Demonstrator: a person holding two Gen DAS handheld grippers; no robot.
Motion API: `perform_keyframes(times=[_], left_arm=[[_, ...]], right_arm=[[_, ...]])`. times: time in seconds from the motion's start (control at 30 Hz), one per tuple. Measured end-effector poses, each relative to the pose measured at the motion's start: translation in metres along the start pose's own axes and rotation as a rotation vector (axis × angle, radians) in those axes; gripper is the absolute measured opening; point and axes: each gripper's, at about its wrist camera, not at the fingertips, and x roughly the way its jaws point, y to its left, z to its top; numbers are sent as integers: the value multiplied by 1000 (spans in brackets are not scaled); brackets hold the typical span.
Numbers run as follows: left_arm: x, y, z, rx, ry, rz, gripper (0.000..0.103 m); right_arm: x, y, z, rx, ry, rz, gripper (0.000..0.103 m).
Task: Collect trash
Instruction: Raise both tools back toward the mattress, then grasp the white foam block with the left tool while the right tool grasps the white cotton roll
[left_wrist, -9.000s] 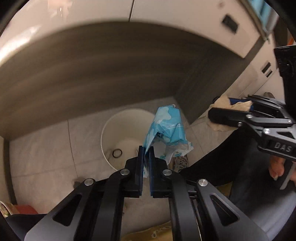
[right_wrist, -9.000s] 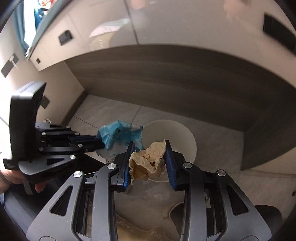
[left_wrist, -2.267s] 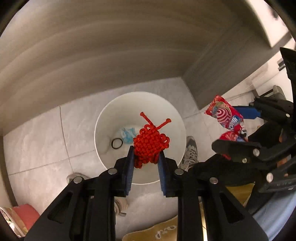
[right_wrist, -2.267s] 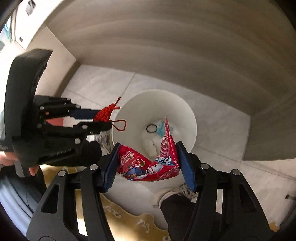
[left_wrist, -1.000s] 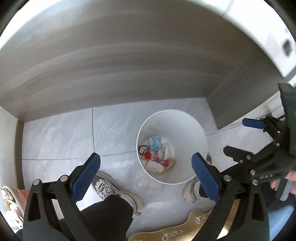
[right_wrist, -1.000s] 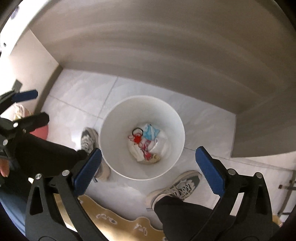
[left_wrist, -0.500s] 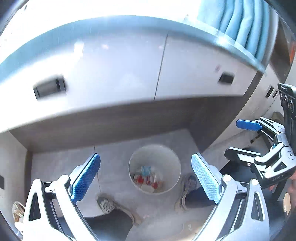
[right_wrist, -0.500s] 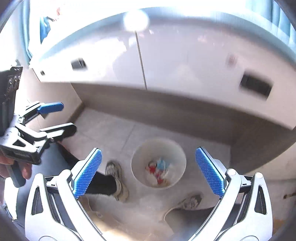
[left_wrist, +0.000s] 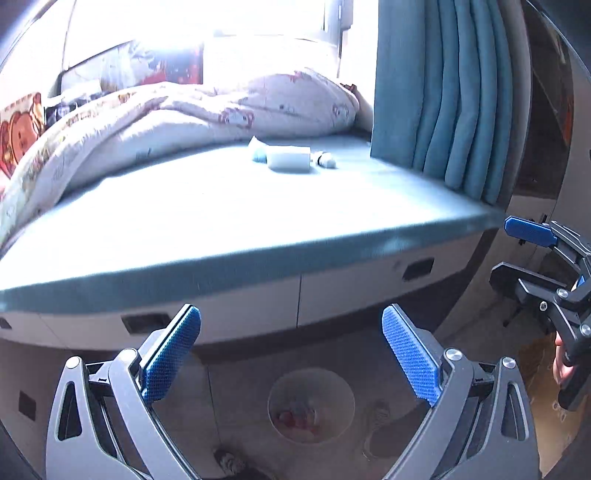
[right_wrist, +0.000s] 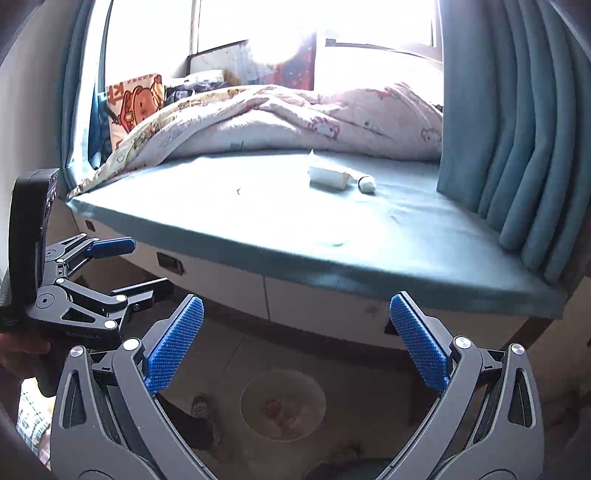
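A white carton (left_wrist: 289, 161) lies on the teal bed (left_wrist: 258, 221), with a small pale blue piece (left_wrist: 259, 154) at its left and a small white tube (left_wrist: 325, 160) at its right. The carton (right_wrist: 328, 177) and tube (right_wrist: 366, 184) also show in the right wrist view. The white trash bin (left_wrist: 311, 404) stands on the floor below the bed edge, with red and blue trash inside; it also shows in the right wrist view (right_wrist: 283, 404). My left gripper (left_wrist: 291, 354) is open and empty. My right gripper (right_wrist: 295, 341) is open and empty. Both are held in front of the bed, above the bin.
A rumpled patterned quilt (left_wrist: 184, 114) covers the back of the bed. Teal curtains (left_wrist: 443, 92) hang at the right. White drawers (left_wrist: 258, 310) run under the bed. A cartoon bag (right_wrist: 135, 103) stands at the back left. My shoes (right_wrist: 201, 406) are by the bin.
Both grippers have tilted up from the bin to face the bed top. The bin has dropped to the bottom of both views. Both stay open and empty.
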Motion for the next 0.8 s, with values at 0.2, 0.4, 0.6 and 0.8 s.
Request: perform_keyframes(times=[0.2,0.4,0.6,0.8], left_arm=[[23,1,56,1,-25,21,97],[82,5,117,-1,-7,10,97],[165,13,167,-25,58,-5,97],[236,10,197,-26,132,-35,97]], right_arm=[[8,-30,56,35,-47,-22,98],[69,-57,98,41,-4,-44,98],[147,-87,134,22,65,-85,98],[201,-125,158,54,94,-111,98]])
